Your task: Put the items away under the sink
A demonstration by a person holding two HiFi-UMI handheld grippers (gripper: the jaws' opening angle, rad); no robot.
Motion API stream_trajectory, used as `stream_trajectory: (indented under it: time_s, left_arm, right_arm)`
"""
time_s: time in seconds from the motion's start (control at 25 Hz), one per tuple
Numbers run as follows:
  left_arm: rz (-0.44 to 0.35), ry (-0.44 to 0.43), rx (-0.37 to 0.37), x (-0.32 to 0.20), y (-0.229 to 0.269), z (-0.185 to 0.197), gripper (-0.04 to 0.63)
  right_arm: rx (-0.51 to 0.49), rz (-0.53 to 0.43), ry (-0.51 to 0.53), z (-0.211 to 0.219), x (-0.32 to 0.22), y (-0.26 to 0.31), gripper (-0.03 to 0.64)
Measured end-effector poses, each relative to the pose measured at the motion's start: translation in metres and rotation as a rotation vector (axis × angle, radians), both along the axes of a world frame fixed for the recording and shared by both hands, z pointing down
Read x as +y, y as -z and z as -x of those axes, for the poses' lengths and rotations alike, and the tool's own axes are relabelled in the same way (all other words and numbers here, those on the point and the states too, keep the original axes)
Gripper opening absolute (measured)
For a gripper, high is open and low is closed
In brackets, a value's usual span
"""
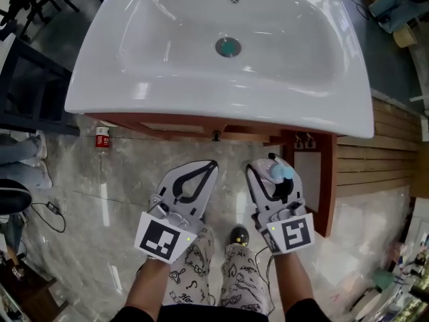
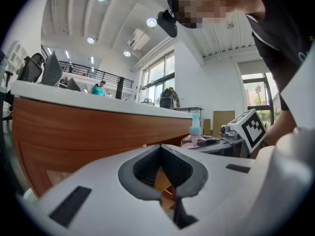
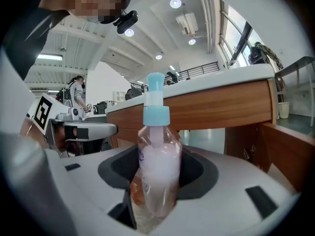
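Observation:
My right gripper (image 1: pixel 271 174) is shut on a clear pump bottle (image 1: pixel 280 173) with a light blue pump and pinkish liquid; the bottle (image 3: pixel 157 171) stands upright between the jaws. My left gripper (image 1: pixel 201 174) is shut with nothing in it, its fingertips (image 2: pixel 161 147) touching. Both hang side by side above the floor, just in front of the wooden cabinet (image 1: pixel 194 126) under the white sink (image 1: pixel 221 106). In the left gripper view the bottle (image 2: pixel 194 133) shows to the right.
The cabinet door (image 1: pixel 326 183) stands open at the right, close to my right gripper. A small red and white container (image 1: pixel 102 138) stands on the marble floor at the left by the cabinet. A cable (image 1: pixel 53 210) lies at far left.

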State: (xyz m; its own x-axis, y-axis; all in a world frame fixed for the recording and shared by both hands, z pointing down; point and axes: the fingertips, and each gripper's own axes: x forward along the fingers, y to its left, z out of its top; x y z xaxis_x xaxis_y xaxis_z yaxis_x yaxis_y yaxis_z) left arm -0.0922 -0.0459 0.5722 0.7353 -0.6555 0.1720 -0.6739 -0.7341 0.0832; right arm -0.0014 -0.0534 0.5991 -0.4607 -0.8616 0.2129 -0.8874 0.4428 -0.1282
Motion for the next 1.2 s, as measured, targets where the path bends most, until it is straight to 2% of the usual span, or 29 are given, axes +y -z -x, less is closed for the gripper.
stream_trajectory:
  time_s: [0.2, 0.36, 0.8, 1.12, 1.2]
  left_arm:
    - [-0.012, 0.038, 0.009, 0.0, -0.042, -0.004, 0.004]
    - [-0.045, 0.026, 0.019, -0.001, -0.068, -0.009, 0.004]
    - [-0.152, -0.042, -0.003, -0.007, -0.105, -0.019, 0.004]
    - [-0.202, -0.063, 0.015, -0.003, -0.134, -0.022, 0.005]
    - [-0.235, -0.063, -0.007, -0.001, -0.135, -0.02, 0.005]
  right_arm:
    - [-0.014, -0.049, 0.03, -0.002, -0.008, -0.028, 0.219]
    - [-0.021, -0.082, 0.029, -0.003, -0.013, -0.05, 0.219]
    - [0.021, -0.165, 0.101, 0.004, -0.031, -0.092, 0.219]
    - [0.01, -0.179, 0.115, 0.0, -0.039, -0.122, 0.219]
    - [0.025, -0.19, 0.116, 0.002, -0.042, -0.126, 0.219]
